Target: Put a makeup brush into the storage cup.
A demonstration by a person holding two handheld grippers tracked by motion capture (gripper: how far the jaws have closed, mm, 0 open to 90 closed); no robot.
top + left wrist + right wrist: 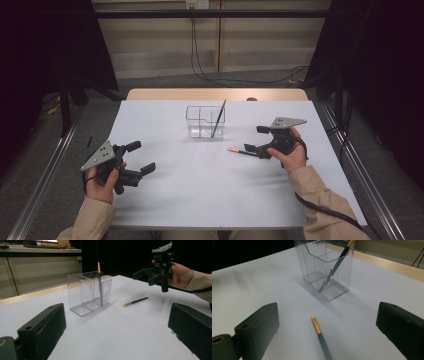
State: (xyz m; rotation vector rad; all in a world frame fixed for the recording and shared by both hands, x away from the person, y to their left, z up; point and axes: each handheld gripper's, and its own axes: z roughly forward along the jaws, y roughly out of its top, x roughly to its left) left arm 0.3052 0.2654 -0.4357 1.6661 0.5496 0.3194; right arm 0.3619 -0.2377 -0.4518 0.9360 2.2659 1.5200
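A clear plastic organizer (200,122) (85,293) (324,272) stands at the middle back of the white table (200,185). One dark-handled brush (218,119) (100,286) (338,261) leans inside its right compartment. A second brush with an orange ferrule (240,151) (135,301) (320,336) lies flat on the table right of the organizer. My right gripper (256,138) (146,275) (327,326) hovers open over this brush, its jaws on either side of the handle end without touching it. At the front left, my left gripper (141,157) (115,335) is open with nothing in it.
The table's wooden back edge (215,94) lies behind the organizer. Metal rails (45,175) run along both sides of the table. Cables (225,77) trail across the floor beyond.
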